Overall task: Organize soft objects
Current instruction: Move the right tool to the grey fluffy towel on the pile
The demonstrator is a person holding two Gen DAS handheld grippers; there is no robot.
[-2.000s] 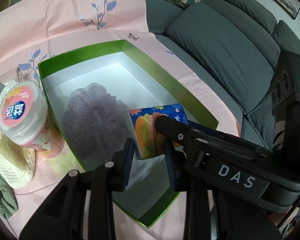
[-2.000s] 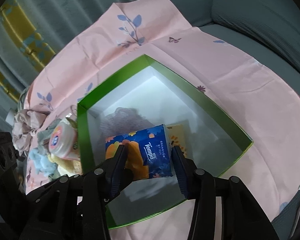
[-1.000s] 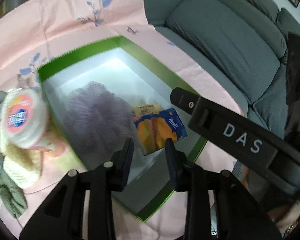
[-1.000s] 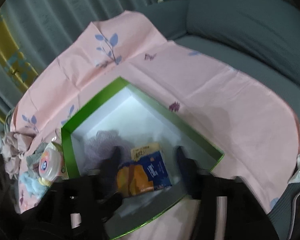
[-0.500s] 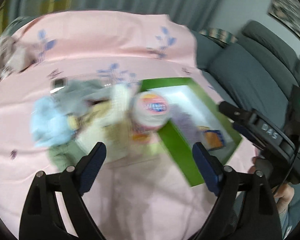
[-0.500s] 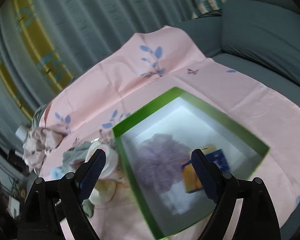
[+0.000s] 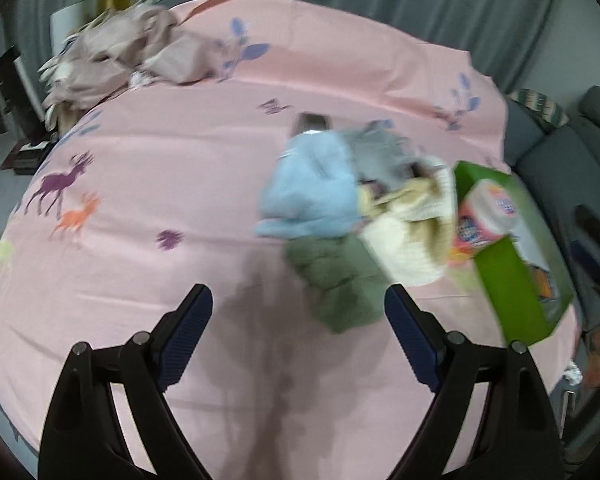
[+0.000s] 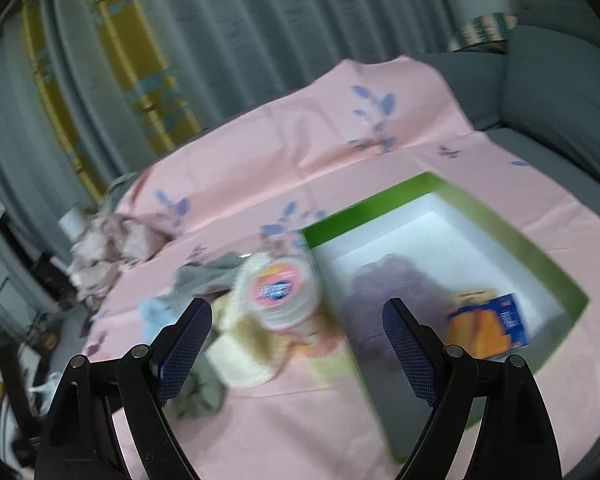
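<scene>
My left gripper (image 7: 298, 320) is open and empty over bare pink sheet, just left of a pile of soft things: a light blue cloth (image 7: 312, 196), a grey cloth (image 7: 376, 152), a cream knitted cloth (image 7: 412, 244) and an olive green cloth (image 7: 336, 280). A round tub with a pink label (image 7: 484, 212) leans against the green box (image 7: 512, 280). My right gripper (image 8: 298, 320) is open and empty, held back from the box (image 8: 380, 200). Inside the box lie a purple mesh sponge (image 8: 392, 292) and a blue-orange tissue pack (image 8: 488, 328). The tub (image 8: 280, 292) and the cream cloth (image 8: 244, 344) show between the right fingers.
A crumpled pale pink garment (image 7: 116, 56) lies at the sheet's far left edge. A small dark flat object (image 7: 312, 122) sits behind the cloth pile. A grey sofa (image 8: 560, 80) runs behind and right of the box, with curtains (image 8: 220, 40) beyond.
Both grippers have opened wide and the tissue pack now lies in the box. The left gripper swung left from the box to the cloth pile. The right gripper drew back.
</scene>
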